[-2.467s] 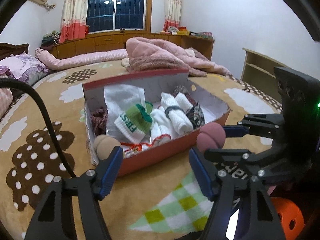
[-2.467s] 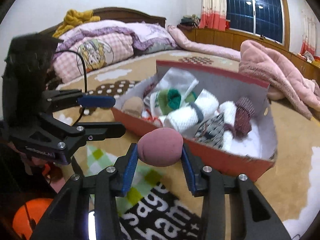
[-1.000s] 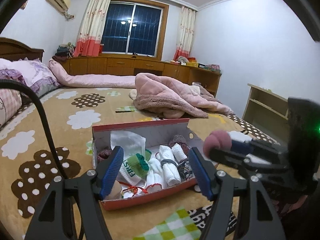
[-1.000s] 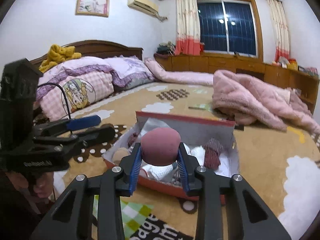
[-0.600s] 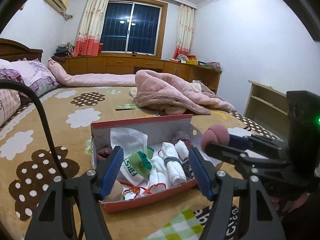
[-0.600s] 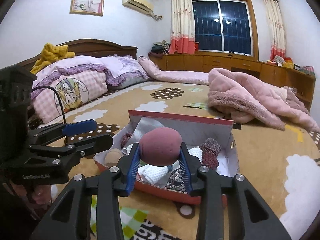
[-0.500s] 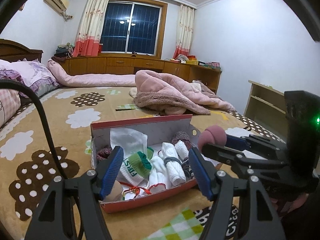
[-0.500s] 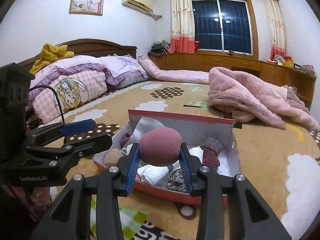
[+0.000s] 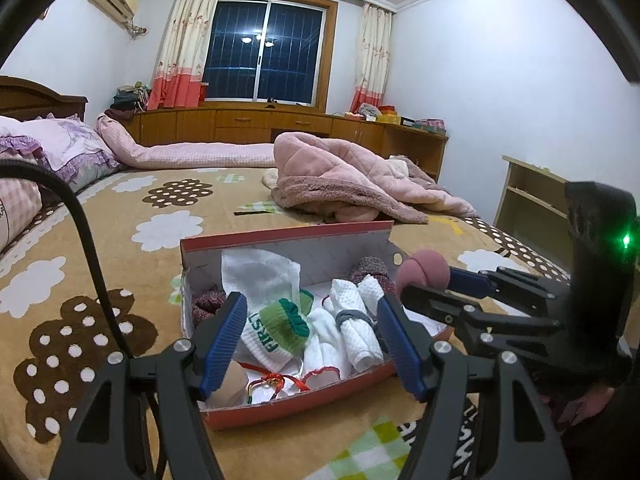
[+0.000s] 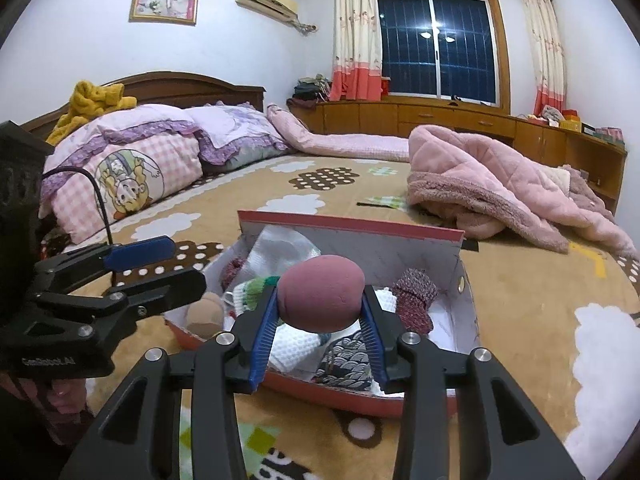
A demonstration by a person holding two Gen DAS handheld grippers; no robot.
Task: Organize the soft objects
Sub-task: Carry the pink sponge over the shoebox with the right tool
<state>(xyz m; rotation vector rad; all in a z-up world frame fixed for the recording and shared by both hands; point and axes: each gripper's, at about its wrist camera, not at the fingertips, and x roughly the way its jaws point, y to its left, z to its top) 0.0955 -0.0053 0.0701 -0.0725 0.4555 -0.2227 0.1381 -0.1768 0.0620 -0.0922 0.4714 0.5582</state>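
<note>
Right gripper (image 10: 322,322): blue pads pressed against both sides of a mauve soft ball (image 10: 321,298), which is clamped between them and carried above the near part of the red shoebox (image 10: 348,222). Left gripper (image 9: 310,340): jaws apart, nothing between the pads; the shoebox contents show through the gap.

The shoebox lies open on a tan bedspread (image 10: 532,300) printed with white and brown flower shapes. Box contents (as far as visible):
- rolled white socks (image 9: 356,320) bound with a grey band, near the centre;
- a white sock with green cuff (image 9: 280,322), left of the rolls;
- a maroon knitted roll (image 10: 414,296) toward the far right corner;
- a beige soft ball (image 10: 205,314) in the near left corner;
- a dark patterned fabric piece (image 10: 348,362) against the near wall;
- red cord (image 9: 280,380) along the near edge.

A crumpled pink blanket (image 9: 352,184) lies on the bedspread beyond the box, well apart from it. In the left wrist view, the right gripper enters from the right side with the mauve ball at the box's right end.
</note>
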